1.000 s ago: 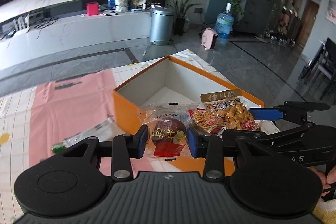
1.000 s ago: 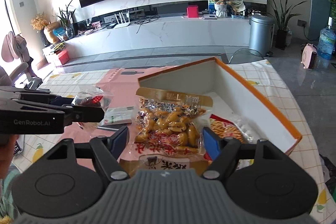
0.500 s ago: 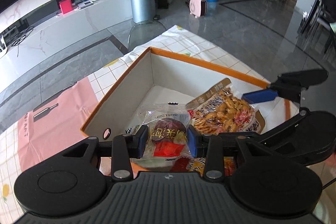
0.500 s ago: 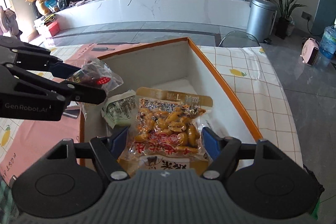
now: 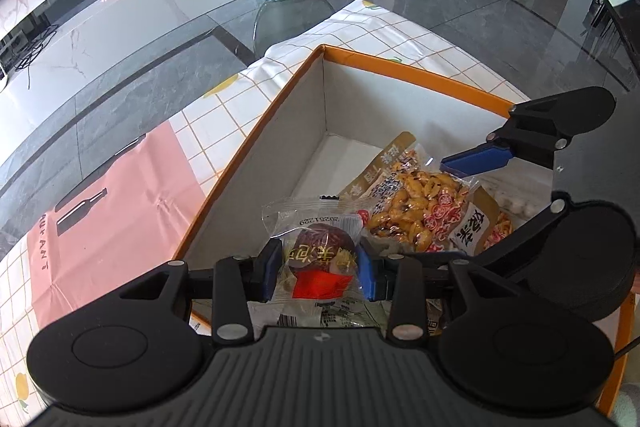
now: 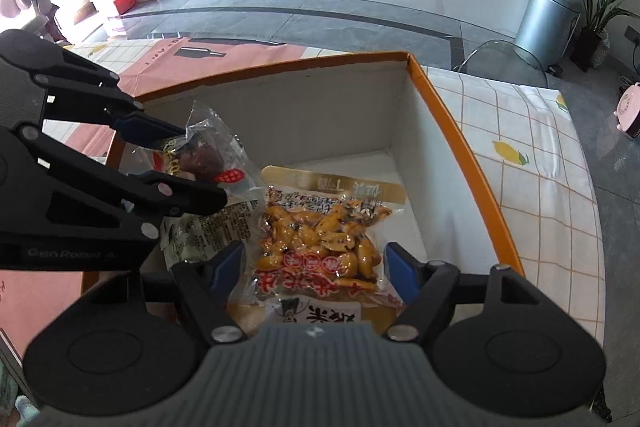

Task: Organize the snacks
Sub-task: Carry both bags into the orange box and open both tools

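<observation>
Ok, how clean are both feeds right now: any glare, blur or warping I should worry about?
Left wrist view: sharp, strong fisheye bending of the orange box rim, sheen on the clear snack packet. Right wrist view: also sharp, window light blown out at far left, the bean snack bag readable with slight wrapper gloss.
</observation>
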Motion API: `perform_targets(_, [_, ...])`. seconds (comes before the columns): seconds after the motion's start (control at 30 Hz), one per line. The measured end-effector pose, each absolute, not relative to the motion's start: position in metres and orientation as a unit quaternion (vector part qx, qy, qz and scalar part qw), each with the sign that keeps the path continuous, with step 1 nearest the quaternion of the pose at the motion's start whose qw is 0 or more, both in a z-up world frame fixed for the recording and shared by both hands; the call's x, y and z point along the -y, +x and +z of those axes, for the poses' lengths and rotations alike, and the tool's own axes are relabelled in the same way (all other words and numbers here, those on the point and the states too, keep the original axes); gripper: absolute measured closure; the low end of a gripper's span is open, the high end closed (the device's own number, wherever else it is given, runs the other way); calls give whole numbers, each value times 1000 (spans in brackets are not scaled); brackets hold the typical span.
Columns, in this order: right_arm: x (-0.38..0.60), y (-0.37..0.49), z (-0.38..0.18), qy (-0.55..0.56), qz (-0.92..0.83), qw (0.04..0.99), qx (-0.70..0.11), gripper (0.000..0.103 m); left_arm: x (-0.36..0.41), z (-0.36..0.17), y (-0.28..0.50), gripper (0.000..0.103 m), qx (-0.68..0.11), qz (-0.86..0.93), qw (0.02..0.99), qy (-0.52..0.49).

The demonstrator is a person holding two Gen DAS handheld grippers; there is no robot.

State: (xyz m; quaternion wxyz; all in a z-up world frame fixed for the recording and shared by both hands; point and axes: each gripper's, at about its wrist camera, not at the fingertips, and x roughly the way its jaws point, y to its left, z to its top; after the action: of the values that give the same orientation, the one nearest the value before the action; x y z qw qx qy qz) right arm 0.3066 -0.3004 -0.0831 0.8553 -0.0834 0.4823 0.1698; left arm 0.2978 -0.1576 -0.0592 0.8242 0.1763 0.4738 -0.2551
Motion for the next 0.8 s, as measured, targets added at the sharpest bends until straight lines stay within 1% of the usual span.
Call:
perform_targets(0.33, [288, 323, -102, -125, 164, 841, -500, 28, 169, -70, 305, 59, -475, -248, 822, 193])
perform_targets(0.43, [290, 321, -101, -126, 161, 844, -496, 25, 169, -74, 307, 59, -475, -244, 822, 197])
perform_targets(0.8, [294, 303, -85, -142, 156, 851, -480, 25, 175, -82, 315, 59, -477, -252, 824, 174])
